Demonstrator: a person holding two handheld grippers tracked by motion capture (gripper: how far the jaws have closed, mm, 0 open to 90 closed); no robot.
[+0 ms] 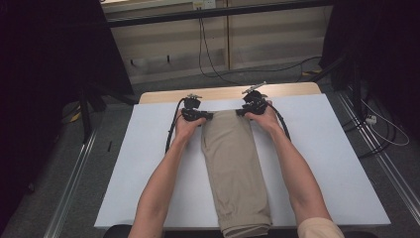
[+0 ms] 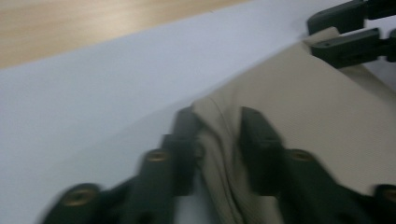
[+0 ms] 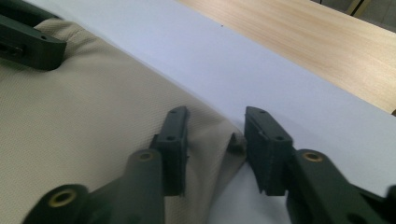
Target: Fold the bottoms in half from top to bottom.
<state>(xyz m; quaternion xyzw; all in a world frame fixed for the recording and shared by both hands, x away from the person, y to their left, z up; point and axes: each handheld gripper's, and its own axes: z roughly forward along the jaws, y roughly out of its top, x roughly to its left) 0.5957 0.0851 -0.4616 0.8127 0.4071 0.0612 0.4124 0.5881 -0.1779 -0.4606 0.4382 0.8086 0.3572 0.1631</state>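
Covering most of the table (image 1: 158,96) is a white sheet (image 1: 322,163). On it lie folded tan pants (image 1: 235,168), running from the near edge to the far end. They look soft, light and floppy, so the far corners are the best spots to hold. The left gripper (image 2: 217,149) has its jaws part open around the left corner. The right gripper (image 3: 215,149) has its jaws open around the right corner, not squeezing yet.

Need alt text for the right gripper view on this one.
The right tool straddles a corner of a folded beige garment lying on a white sheet, its jaws apart. The left tool sits at the far corner, and bare wooden table shows beyond.
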